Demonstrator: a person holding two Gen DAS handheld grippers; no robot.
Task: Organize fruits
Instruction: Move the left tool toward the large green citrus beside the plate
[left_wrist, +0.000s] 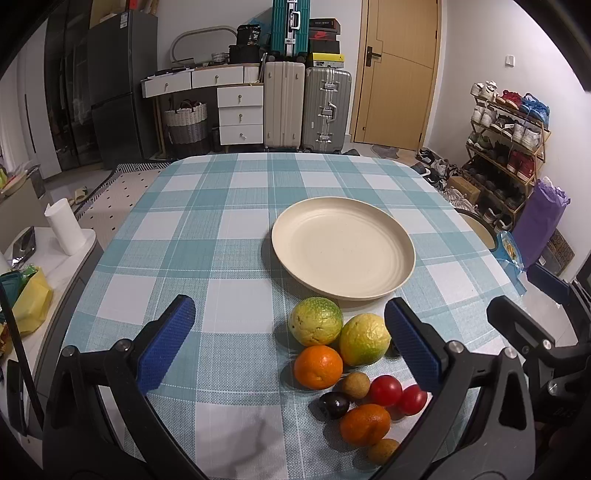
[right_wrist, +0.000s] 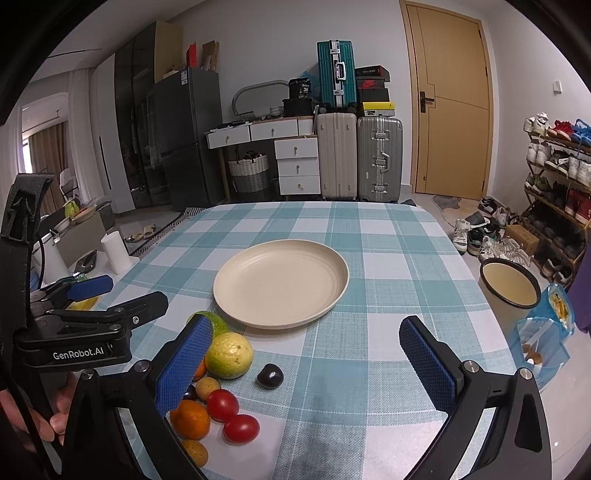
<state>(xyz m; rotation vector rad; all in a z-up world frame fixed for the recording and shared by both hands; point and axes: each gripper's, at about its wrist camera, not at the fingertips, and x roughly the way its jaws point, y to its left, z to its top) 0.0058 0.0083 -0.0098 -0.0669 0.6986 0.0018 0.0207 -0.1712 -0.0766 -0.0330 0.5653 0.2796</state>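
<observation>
A cream plate (left_wrist: 343, 247) (right_wrist: 280, 282) lies empty mid-table. In front of it is a cluster of fruit: two yellow-green citrus (left_wrist: 314, 320) (right_wrist: 229, 354), an orange (left_wrist: 318, 367), a mandarin (left_wrist: 365, 424) (right_wrist: 190, 419), two red tomatoes (left_wrist: 386, 389) (right_wrist: 222, 405), small brown fruits (left_wrist: 355, 384) and a dark plum (right_wrist: 270, 376) lying a little apart. My left gripper (left_wrist: 293, 345) hangs open over the cluster, touching nothing. My right gripper (right_wrist: 306, 363) is open too, just right of the fruit, and its left finger hides part of the pile.
The table wears a teal checked cloth (left_wrist: 207, 229). Off its right edge stand a cream bucket (right_wrist: 509, 282) and a blue bag (right_wrist: 546, 332). A white paper roll (left_wrist: 64, 225) stands on a side unit at the left. Suitcases and a shoe rack line the far wall.
</observation>
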